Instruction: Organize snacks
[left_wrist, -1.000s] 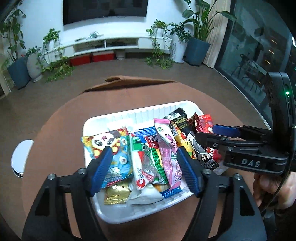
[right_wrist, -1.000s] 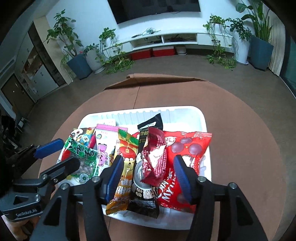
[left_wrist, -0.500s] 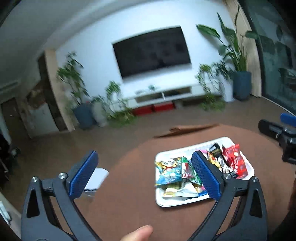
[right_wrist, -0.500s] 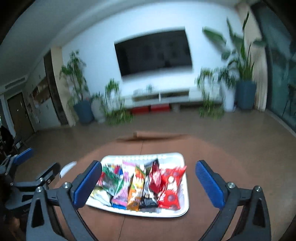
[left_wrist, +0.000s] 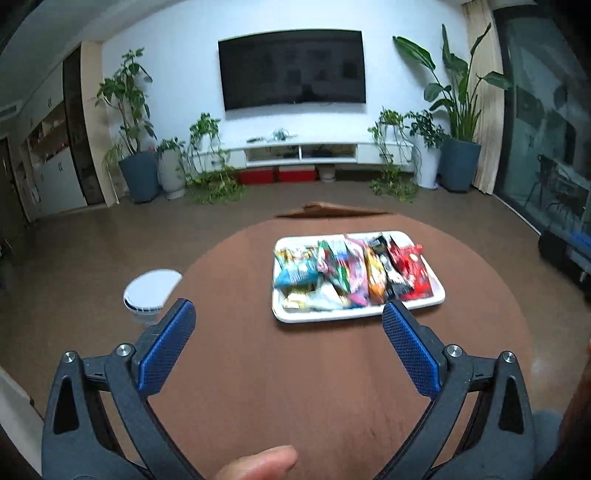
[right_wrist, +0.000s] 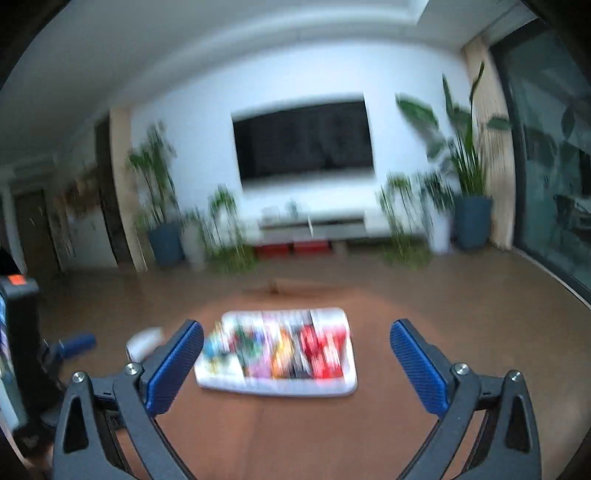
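Note:
A white tray rests on the round brown table, filled with several snack packets laid side by side, from a blue one at the left to a red one at the right. My left gripper hangs open well short of the tray, nothing between its blue pads. In the blurred right wrist view the same tray lies ahead, and my right gripper is also open, empty and held back from it. The left gripper's body shows at that view's left edge.
A small white round object sits beyond the table's left edge. A thumb shows at the bottom of the left wrist view. A brown cardboard flap lies past the table's far edge; plants, a TV and a low cabinet line the back wall.
Both grippers have opened wide and pulled back and up from the snack packets in the tray. The tray now looks small and distant, and the packets stay in it.

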